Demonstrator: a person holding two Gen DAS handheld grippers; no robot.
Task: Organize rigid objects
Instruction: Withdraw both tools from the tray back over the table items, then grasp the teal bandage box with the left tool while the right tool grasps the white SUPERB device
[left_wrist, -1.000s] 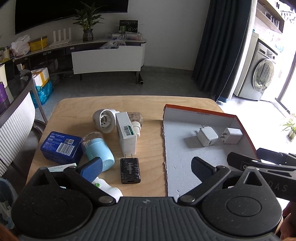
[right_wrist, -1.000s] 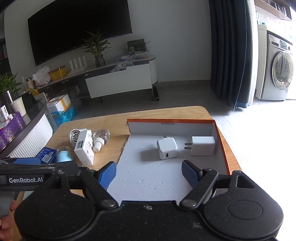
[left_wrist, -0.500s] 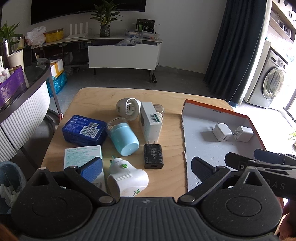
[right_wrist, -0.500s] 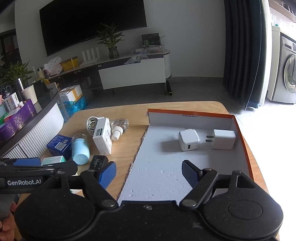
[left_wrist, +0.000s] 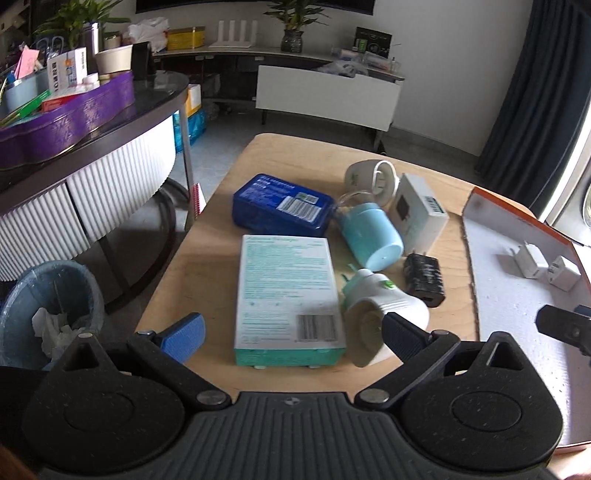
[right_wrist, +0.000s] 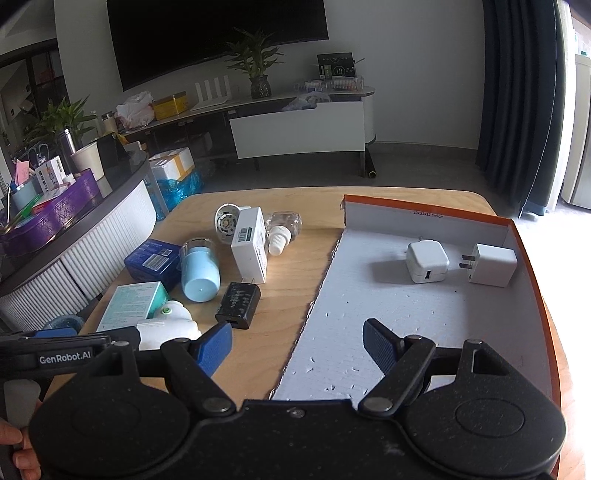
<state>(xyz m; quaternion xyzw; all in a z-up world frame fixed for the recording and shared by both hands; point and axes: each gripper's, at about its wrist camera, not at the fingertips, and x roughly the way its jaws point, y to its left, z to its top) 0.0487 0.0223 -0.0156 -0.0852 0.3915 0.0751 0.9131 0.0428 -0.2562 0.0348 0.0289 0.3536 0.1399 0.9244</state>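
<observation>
Tongs (left_wrist: 291, 330) agape over teal box (left_wrist: 286, 288) edge

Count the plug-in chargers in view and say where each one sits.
3. Two white chargers lie side by side at the far end of the orange-edged tray. One black charger lies on the wooden table left of it. Others may be hidden.

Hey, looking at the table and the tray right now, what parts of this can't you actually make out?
- Teal box: print blurred in the left wrist view; partly behind the left gripper in the right wrist view.
- Clear bottle: hidden in the left wrist view behind the white box.
- Tray: near corner covered by the left gripper's body.
- Tray label: too small.
</observation>
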